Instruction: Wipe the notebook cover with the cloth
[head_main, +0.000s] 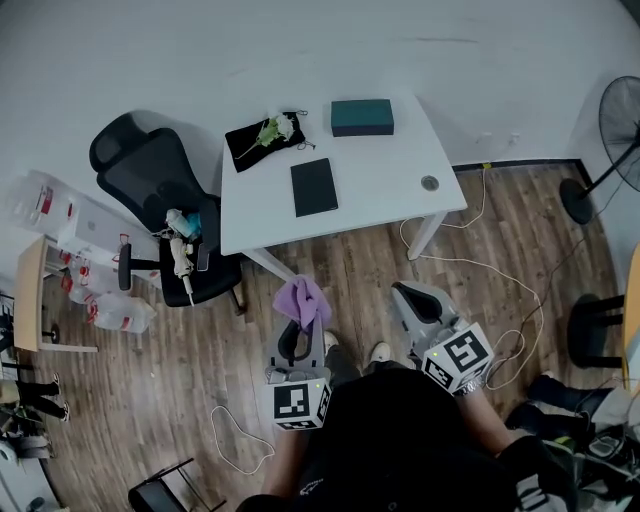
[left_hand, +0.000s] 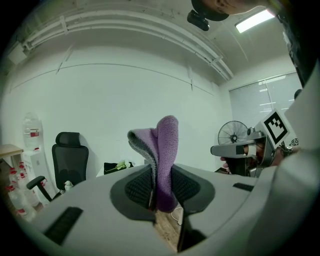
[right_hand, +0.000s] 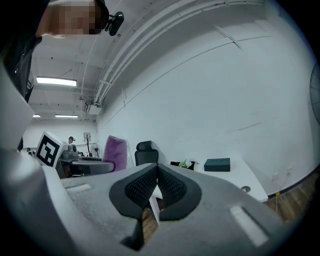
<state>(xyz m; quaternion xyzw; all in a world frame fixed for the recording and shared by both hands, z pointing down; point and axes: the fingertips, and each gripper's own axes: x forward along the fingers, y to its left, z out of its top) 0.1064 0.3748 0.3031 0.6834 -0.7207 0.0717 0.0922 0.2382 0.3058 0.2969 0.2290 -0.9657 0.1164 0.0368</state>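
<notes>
Wooden floor (head_main: 340, 285) bears white desk (head_main: 385, 175), black chair (head_main: 155, 175)

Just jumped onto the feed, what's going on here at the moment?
A person stands back from the white table, holding a gripper in each hand. The left gripper has its jaws shut on a purple fleece cloth. The right gripper is shut with nothing in it. The dark rectangular notebook lies flat on the table, out of reach of both grippers and not yet wiped.

1 notebook (head_main: 314, 187), 1 cloth (head_main: 302, 300), 1 box (head_main: 362, 116), 1 office chair (head_main: 160, 180).
</notes>
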